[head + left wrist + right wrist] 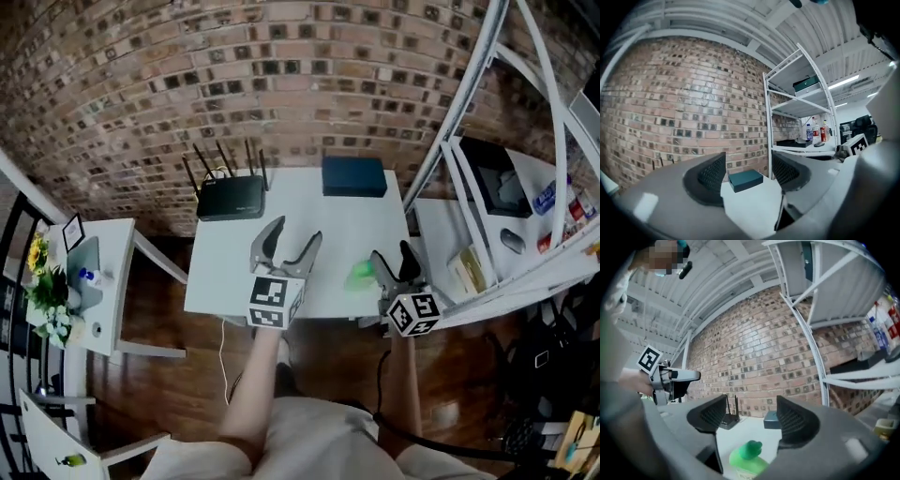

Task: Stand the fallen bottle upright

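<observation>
bottle [747, 456]: bright green plastic, smooth, slight sheen; 4 o'clock on the table
table [309, 202]: white top, smooth, matt
router [231, 199]: black plastic, satin finish; 11 o'clock on the table
box [354, 176]: dark teal, smooth, matt, material can't tell; 1 o'clock on the table
wall [234, 84]: bare brick, rough, matt; 12 o'clock of the table
floor [159, 309]: dark wood planks, glossy; 8 o'clock of the table
shelf rack [469, 103]: white painted metal, smooth; 2 o'clock of the table
right gripper [752, 418]: grey moulded plastic, smooth, matt
pads [712, 416]: dark, matt, fine grid texture
</observation>
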